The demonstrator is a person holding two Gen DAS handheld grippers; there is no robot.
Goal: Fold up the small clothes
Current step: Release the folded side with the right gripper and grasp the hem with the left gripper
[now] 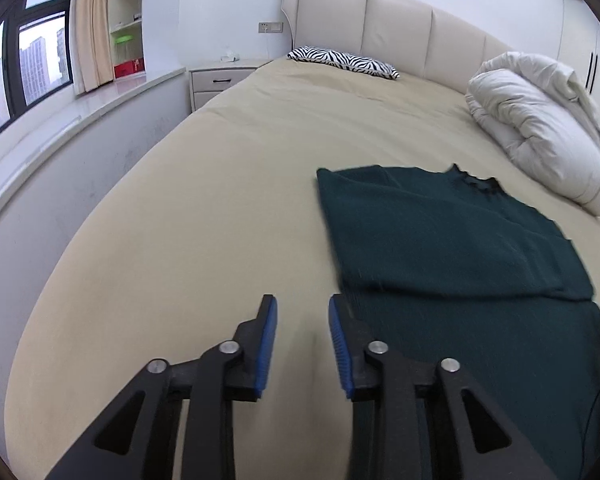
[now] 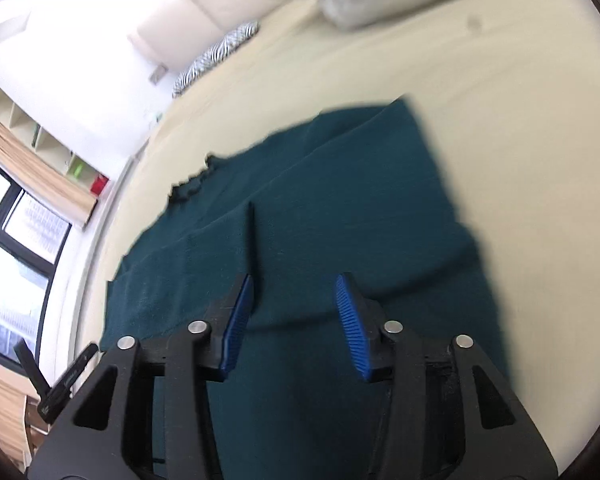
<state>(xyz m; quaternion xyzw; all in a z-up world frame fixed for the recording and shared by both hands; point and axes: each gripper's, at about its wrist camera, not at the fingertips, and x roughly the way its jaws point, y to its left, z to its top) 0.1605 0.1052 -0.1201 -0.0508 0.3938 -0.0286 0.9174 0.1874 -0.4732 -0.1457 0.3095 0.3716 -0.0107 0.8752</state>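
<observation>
**Green sweater half folded on the bed, both claws empty**

Beige sheet covers a wide bed [image 1: 228, 184] that fills the room, with a padded headboard [image 1: 380, 20] at the far end, a zebra-print cushion [image 1: 342, 62] below it and a bundled white duvet [image 1: 540, 128] far right. A dark green sweater [image 1: 452, 248] lies flat on the right half of the bed, collar toward the headboard, its sides apparently already turned in over the body.

The left claw [image 1: 302, 312] hangs at the sweater's near left edge, jaws apart, nothing between them. The right claw [image 2: 294, 292] hovers over the near part of the sweater, jaws also apart and empty.

The risk, as I see it, is a pinch that takes only the top layer: the turned-in flaps would slide open when the hem is lifted. Catching the sheet along with the knit would drag the whole pile askew.

Room is generous to the left and beyond the collar; the duvet sits near the far right corner, and the window ledge [image 1: 100, 108] is well apart.
</observation>
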